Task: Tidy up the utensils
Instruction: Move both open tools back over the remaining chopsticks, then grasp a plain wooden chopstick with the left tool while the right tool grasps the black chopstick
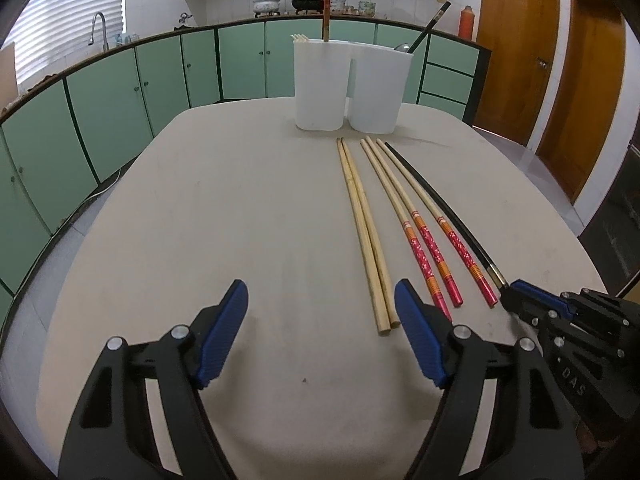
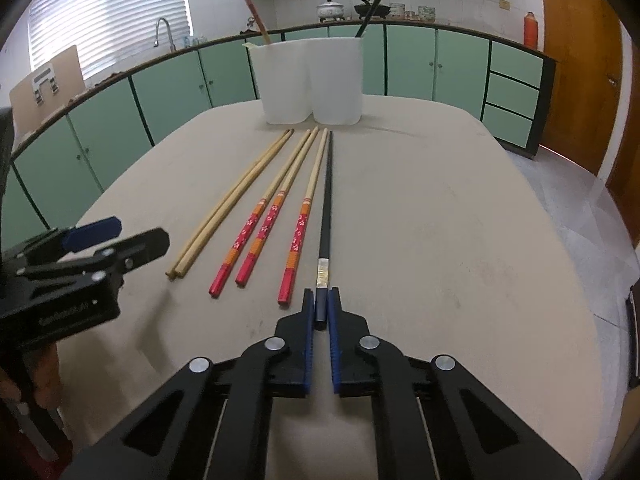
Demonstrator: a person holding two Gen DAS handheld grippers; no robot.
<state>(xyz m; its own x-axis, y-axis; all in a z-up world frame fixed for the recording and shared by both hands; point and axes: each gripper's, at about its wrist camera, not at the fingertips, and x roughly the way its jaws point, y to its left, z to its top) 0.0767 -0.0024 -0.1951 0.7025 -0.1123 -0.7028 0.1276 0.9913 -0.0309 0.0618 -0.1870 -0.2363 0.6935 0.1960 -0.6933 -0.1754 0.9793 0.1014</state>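
**Two low wrist views facing the far table edge**

Both cameras are looking low along the table (image 1: 240, 200) toward its far edge. The right one is sitting nearer the chopsticks (image 2: 280, 208). Both are sharing the white holder (image 1: 352, 84) and cabinets (image 2: 412, 60).

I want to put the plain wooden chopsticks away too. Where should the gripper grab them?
Grab the plain pair near its thick ends, coming from the near table edge. They lie flat, side by side and touching, thick ends toward the open left gripper, so both fit between the fingers at once, probably.
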